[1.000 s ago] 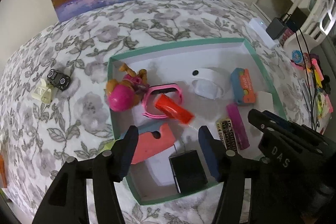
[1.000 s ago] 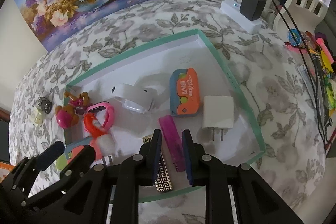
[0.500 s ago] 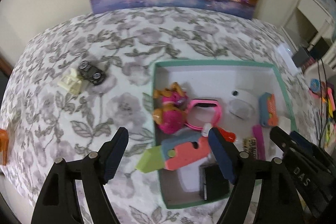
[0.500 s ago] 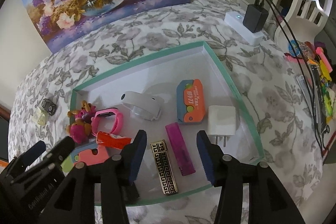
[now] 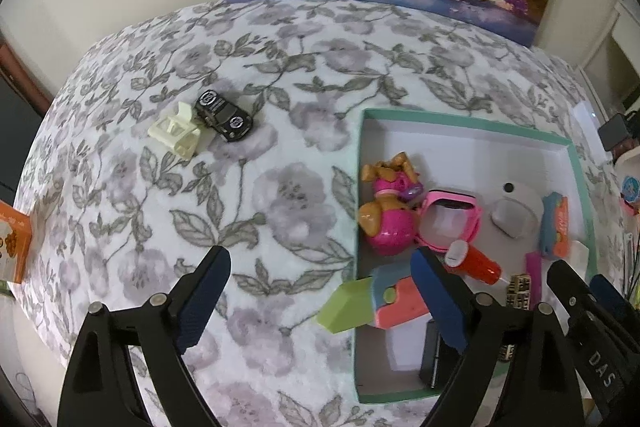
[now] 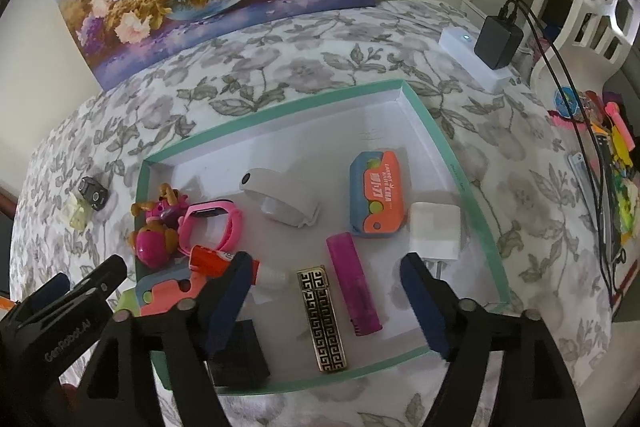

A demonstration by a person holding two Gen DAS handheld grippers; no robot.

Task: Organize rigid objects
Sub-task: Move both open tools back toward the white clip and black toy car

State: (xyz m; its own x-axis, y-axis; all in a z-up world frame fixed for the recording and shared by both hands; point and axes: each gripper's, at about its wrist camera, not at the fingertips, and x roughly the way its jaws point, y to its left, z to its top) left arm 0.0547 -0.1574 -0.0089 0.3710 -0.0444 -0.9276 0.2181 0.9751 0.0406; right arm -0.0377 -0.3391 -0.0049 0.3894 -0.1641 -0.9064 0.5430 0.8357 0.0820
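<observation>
My left gripper hangs over the flowered cloth just left of the green-rimmed tray. Its jaws are opening, with only the green tip of a coral-and-blue toy between them. A black toy car and a cream plastic piece lie on the cloth farther left. My right gripper is over the tray's near side, also opening. A gold-and-black lighter and a magenta lighter lie loose between its fingers, untouched.
The tray also holds a pink dog toy, pink watch, white band, orange-and-blue case, white charger, red tube and black box. A power strip with adapter sits far right; an orange box sits at the left edge.
The left gripper has swung left from above the tray to the cloth beside it, jaws widening. The right gripper went from shut to wide, leaving the gold-and-black lighter lying in the tray.
</observation>
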